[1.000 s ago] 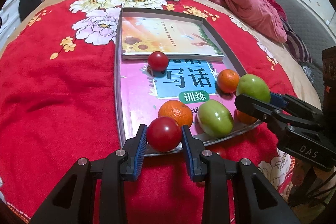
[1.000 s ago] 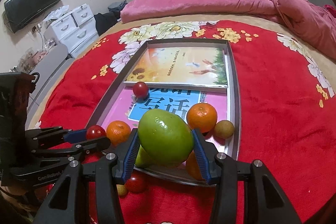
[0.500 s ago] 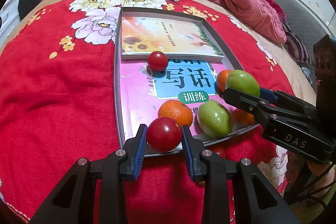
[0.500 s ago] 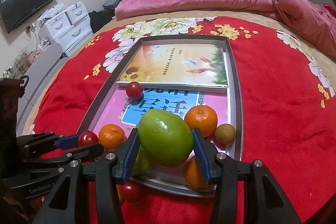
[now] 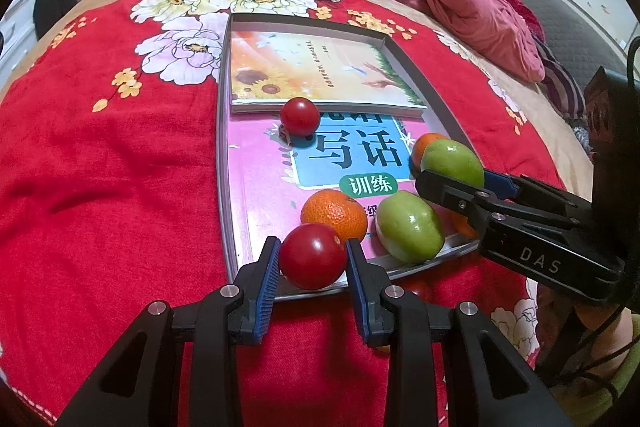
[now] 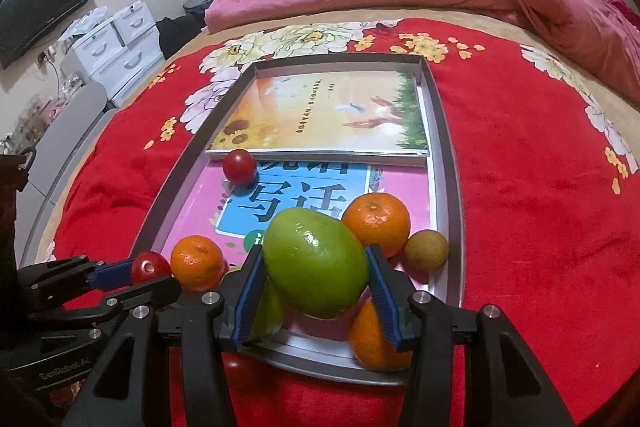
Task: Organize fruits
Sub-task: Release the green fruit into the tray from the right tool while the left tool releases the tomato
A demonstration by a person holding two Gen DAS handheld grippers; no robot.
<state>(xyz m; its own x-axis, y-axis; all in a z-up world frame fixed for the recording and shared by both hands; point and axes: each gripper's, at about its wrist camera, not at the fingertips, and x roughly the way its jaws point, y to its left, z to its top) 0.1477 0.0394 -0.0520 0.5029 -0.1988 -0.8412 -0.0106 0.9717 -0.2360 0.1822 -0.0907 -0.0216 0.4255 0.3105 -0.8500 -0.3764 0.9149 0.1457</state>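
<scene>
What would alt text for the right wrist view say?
The right gripper clamps a green fruit above a metal tray on a red floral bedspread. The tray holds two books, oranges and a tomato; at left, the left gripper holds a second tomato.

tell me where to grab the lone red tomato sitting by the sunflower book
Take the tomato across its round middle, coming from above and the near side. The sunflower book edge sits right behind it, so put the fingers on its left and right, where the pink book lies bare.
</scene>
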